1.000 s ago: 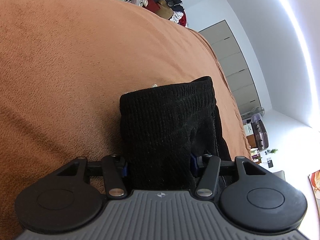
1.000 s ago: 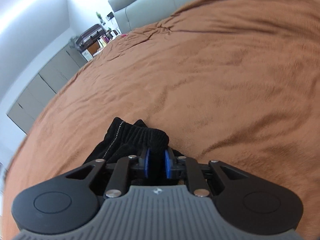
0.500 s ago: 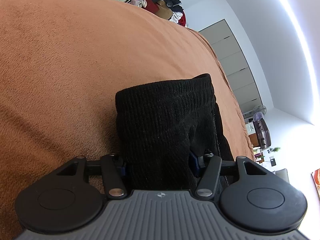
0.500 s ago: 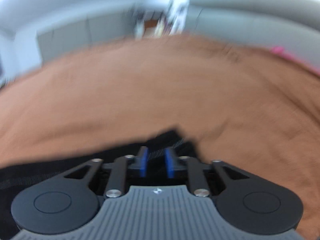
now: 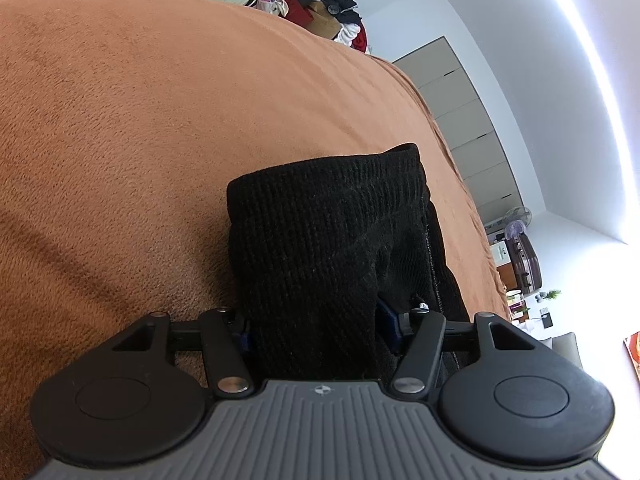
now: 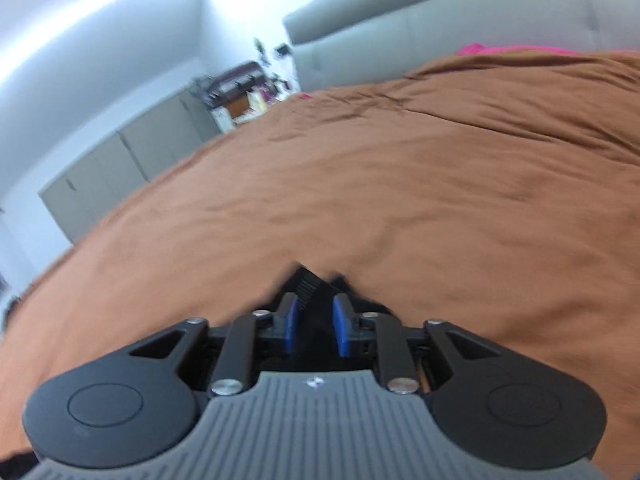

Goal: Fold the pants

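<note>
Since a second ago the left gripper [image 5: 314,330] has barely shifted: it still has a thick bunch of the black knit pants [image 5: 324,248] wedged between its widely spread fingers, the ribbed cuff standing up over the brown bedspread [image 5: 160,120].

The right gripper [image 6: 314,324] has changed far more. A second ago a gathered black waistband lay plainly ahead of it; half a second ago the view was a swinging blur; now only a small dark corner of the pants [image 6: 308,282] peeks out between the blue pads [image 6: 290,322], which stand narrowly apart and pinch that fabric. The picture is still soft with motion.

Far off, grey cabinets [image 6: 132,160] line the wall to the left, and a grey headboard [image 6: 440,28] rises beyond the bed.

No readable writing anywhere; each gripper body bears only a small round emblem.
</note>
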{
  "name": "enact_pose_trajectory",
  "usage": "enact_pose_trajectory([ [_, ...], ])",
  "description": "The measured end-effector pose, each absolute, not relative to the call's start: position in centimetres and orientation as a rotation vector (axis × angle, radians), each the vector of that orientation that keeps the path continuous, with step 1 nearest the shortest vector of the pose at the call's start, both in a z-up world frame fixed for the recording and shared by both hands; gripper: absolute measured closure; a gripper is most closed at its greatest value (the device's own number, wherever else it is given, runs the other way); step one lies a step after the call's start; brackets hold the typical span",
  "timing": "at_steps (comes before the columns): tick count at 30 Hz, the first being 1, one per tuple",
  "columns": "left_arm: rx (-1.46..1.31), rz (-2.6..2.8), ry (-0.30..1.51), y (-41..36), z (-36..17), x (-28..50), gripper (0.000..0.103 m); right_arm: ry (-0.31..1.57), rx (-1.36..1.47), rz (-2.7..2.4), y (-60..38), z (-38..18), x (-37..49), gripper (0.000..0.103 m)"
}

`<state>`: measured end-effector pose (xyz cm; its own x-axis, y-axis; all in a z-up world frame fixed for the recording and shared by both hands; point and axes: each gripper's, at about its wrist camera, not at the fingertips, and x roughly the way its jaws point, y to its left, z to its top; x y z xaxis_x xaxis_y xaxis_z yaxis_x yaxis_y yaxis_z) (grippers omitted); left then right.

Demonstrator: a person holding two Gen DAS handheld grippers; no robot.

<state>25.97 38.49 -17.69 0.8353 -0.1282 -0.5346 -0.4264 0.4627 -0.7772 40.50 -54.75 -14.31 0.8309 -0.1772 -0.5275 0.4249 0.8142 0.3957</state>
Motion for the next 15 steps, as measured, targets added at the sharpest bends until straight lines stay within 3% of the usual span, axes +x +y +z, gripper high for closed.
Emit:
enact_pose_trajectory([
  [6,-1.111,0.212,0.592,37.9,-16.7,24.1,0.033,0.554,0.791,-0.352,-57.4,-17.9,36.8,0.075],
  [10,-1.106,0.228,0.584,37.5,-15.6,21.8,0.027,0.540,0.936,-0.295,-57.5,-19.6,36.8,0.068],
  [15,-1.087,0.242,0.532,36.4,-14.1,19.0,0.027,0.499,1.108,-0.259,-57.3,-21.1,38.0,0.063],
])
